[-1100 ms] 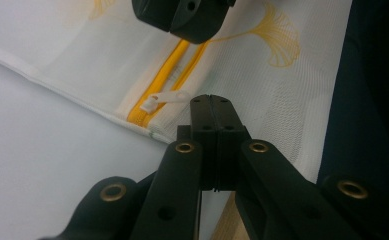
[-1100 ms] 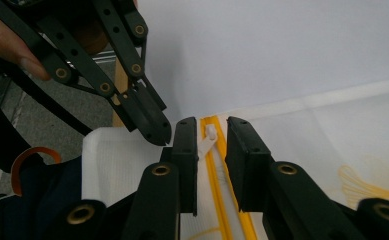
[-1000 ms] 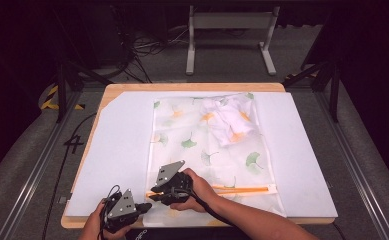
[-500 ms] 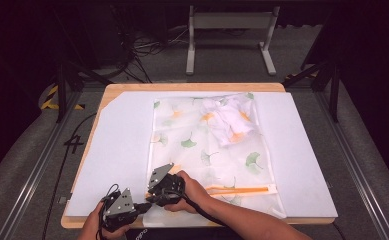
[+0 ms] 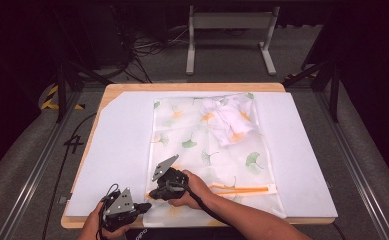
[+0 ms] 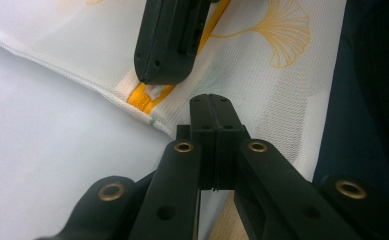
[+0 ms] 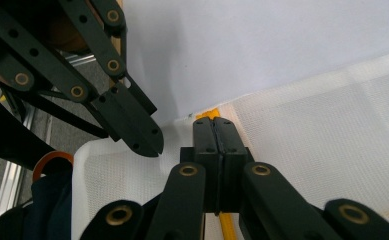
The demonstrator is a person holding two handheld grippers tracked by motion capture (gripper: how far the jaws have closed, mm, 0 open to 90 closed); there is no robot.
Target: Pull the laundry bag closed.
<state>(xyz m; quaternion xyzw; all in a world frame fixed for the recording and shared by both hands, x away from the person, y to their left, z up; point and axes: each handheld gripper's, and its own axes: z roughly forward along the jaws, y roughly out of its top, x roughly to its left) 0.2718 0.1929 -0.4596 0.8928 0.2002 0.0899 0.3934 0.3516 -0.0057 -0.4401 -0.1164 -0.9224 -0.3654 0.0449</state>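
Zipping step: the mesh laundry bag (image 5: 209, 150) lies flat on the white sheet (image 5: 117, 150) over the worktop (image 5: 192, 87), near edge in the lower middle of the high view.
Right claw (image 5: 154, 192): jaws have just been closing, now pinched at the orange zipper (image 5: 242, 189) end, lower left of the bag.
Left claw (image 5: 144, 205): jaws together, pinning the bag's corner, lower left of the frame.
Doing it well: keep the corner anchored, draw the slider straight along the zipper, low and steady, so the mesh does not bunch.
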